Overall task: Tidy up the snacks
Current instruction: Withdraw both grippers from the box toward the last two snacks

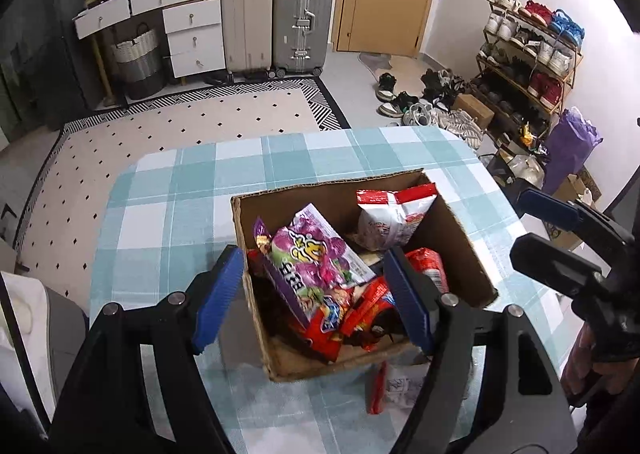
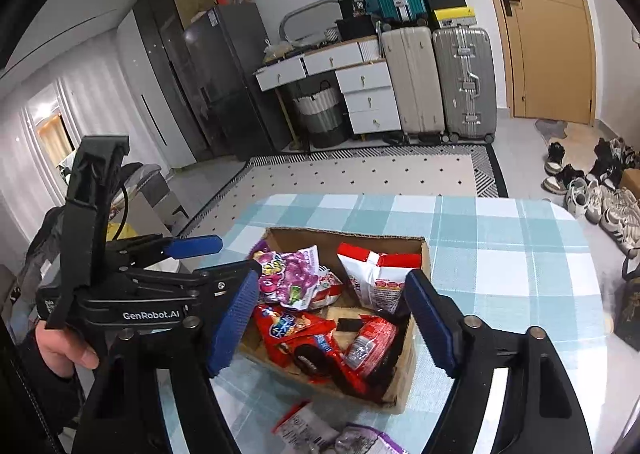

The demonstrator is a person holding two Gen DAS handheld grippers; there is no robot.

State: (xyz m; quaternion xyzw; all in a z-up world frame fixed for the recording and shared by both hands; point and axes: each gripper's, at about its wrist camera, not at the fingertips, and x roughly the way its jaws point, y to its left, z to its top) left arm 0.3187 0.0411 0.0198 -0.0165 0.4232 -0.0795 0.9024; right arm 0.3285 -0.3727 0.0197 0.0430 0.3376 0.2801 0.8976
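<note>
An open cardboard box (image 1: pixel 452 238) stands on the table with the teal checked cloth (image 1: pixel 168 189). Inside lie a purple packet (image 1: pixel 316 242), a red and white bag (image 1: pixel 392 213) and several red packets (image 1: pixel 360 314). My left gripper (image 1: pixel 312 258) hangs open over the box's near left corner, one finger outside the left wall, the other inside; nothing is pressed between them. My right gripper (image 2: pixel 332 282) is open above the box (image 2: pixel 344 238), over the red packets (image 2: pixel 304 334). Each gripper shows in the other's view: the right gripper (image 1: pixel 536 230) and the left gripper (image 2: pixel 224 258).
In front of the box a red and white packet (image 2: pixel 304 426) and a purple one (image 2: pixel 360 442) lie on the cloth. A hand (image 2: pixel 64 350) holds the left gripper. Beyond the table are a patterned rug (image 1: pixel 200 121), suitcases (image 1: pixel 276 17) and a shoe rack (image 1: pixel 528 53).
</note>
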